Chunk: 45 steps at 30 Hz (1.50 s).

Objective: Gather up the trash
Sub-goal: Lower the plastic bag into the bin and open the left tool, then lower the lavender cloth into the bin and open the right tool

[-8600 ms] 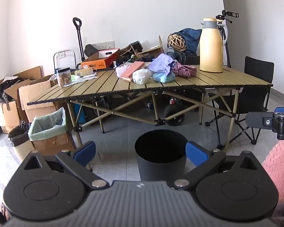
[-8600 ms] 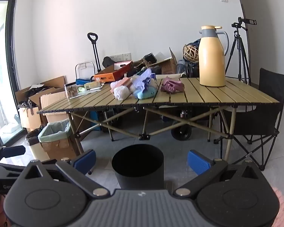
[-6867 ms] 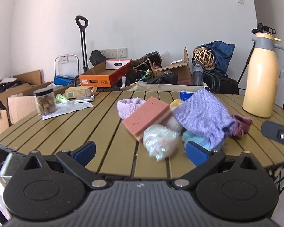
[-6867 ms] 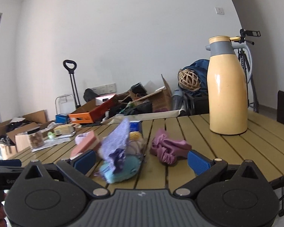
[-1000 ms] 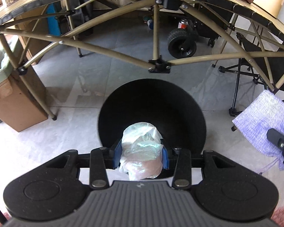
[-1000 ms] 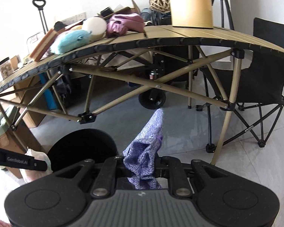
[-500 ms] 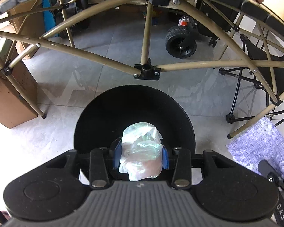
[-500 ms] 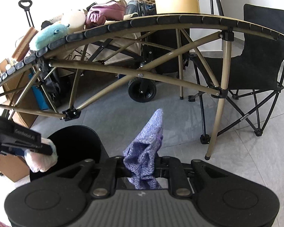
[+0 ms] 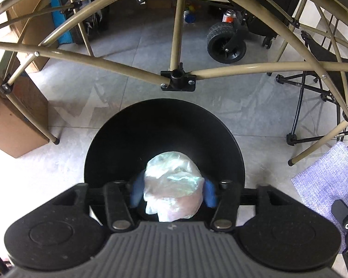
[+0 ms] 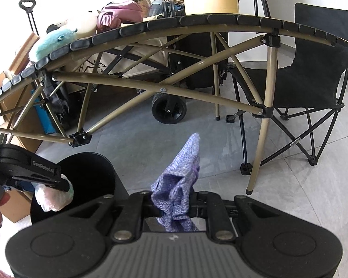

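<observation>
My left gripper hangs over the mouth of the black trash bin on the floor. Its jaws are opening, and the crumpled clear plastic bag still sits between the blue pads, which have drawn back to its sides. The right wrist view shows the same bag under the left gripper at the bin's left rim. My right gripper is shut on a purple knitted cloth, held in the air to the right of the bin. That cloth also shows at the right edge of the left wrist view.
The folding table's tan frame crosses just beyond the bin, one leg standing right of the cloth. A black camp chair stands at the right, a cardboard box at the left, a cart wheel behind. Soft items lie on the tabletop.
The left gripper's blue pads have spread apart from the plastic bag, which has puffed out between them. The bin looks larger and more centred under the left gripper. The right gripper keeps hold of the cloth.
</observation>
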Motion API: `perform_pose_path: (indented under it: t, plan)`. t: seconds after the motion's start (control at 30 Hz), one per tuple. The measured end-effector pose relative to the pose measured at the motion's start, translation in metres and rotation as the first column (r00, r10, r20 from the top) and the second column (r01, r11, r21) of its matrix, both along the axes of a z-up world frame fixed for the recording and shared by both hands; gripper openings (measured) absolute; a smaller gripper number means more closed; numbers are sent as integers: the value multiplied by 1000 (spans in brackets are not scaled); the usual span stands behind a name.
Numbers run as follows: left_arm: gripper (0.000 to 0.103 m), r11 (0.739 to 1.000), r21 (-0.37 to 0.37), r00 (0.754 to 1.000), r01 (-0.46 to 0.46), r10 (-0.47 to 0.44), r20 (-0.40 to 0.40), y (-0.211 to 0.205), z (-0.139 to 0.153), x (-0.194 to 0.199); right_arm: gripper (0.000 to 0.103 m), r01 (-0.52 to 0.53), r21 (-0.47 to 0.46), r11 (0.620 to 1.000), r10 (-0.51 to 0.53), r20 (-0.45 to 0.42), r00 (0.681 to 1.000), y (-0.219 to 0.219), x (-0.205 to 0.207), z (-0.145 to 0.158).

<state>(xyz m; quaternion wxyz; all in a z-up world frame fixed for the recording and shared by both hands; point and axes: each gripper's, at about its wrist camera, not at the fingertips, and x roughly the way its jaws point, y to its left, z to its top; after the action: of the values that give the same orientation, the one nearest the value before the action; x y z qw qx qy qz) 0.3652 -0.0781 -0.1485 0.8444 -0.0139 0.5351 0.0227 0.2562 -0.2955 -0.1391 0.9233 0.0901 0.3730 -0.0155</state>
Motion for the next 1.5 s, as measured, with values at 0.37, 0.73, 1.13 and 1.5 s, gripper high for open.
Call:
perform_pose_path:
  t: [0.37,0.73,1.13,1.5]
  plan:
    - [103,998,28,999,-47,47,11,6,5,0,15,-1,-1,1000,1,4,1000,1,-1,3]
    - [103,998,27,998,-54,53,34,14,13,-7,15,-26,-8,1000,27,10,1000,11,2,6]
    - [103,998,27,997,-51,50,59,42,28,-18,15,-88,-18,996,89,31,996,43,6,16]
    - [103,991,29,988,-129,126,90,97,39,-32,15,-179,-11,984,179,29,983,90,14,20]
